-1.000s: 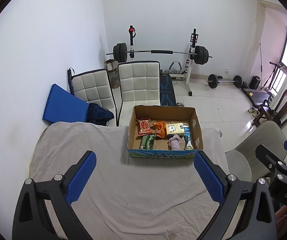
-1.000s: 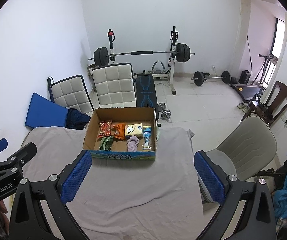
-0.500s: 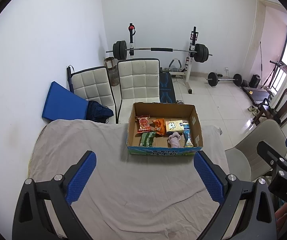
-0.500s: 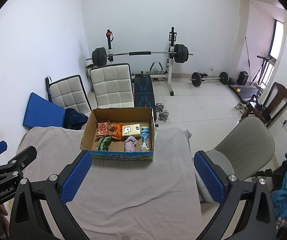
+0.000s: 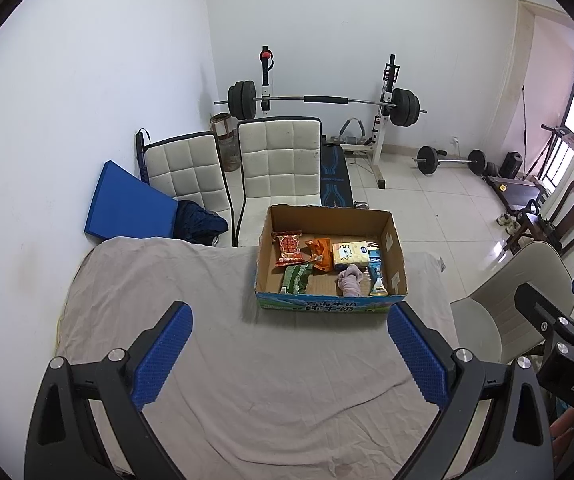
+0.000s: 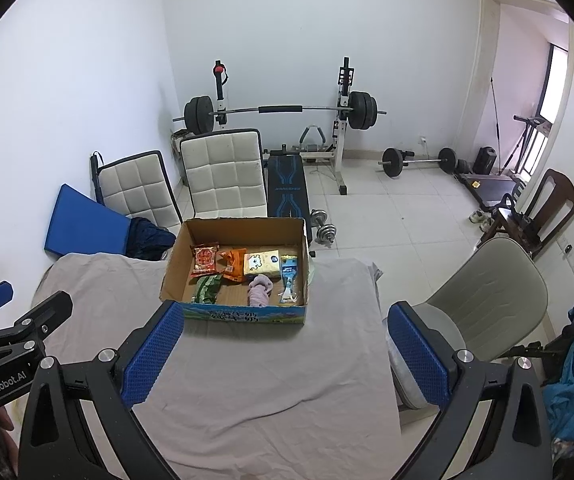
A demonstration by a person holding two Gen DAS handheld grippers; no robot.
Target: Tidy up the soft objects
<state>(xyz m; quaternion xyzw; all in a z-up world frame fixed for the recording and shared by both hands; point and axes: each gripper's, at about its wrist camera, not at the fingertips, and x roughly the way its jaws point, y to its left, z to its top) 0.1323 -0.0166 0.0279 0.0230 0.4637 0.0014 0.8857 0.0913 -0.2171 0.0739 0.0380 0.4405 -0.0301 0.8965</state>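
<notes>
An open cardboard box [image 5: 397,252] [image 6: 175,256] stands at the far edge of a table covered with a grey cloth [image 5: 247,380] [image 6: 267,380]. In it lie a red snack bag [image 5: 287,248] [image 6: 205,259], an orange bag [image 5: 319,253] [image 6: 234,264], a green packet [image 5: 297,278] [image 6: 206,289], a yellow tissue pack [image 5: 351,255] [image 6: 262,263], a pink rolled cloth [image 5: 350,283] [image 6: 259,289] and a blue packet [image 5: 377,276] [image 6: 289,275]. My left gripper [image 5: 290,354] and right gripper [image 6: 283,354] are open and empty, held above the cloth short of the box.
Two white padded chairs [image 5: 279,168] and a blue mat [image 5: 127,204] stand behind the table. A grey chair [image 6: 483,300] is at the table's right. A barbell rack [image 5: 323,100] and dumbbells [image 6: 417,158] are on the tiled floor beyond.
Both grippers have pulled slightly back and up from the box, so it appears a bit farther away. Both stay open and empty.
</notes>
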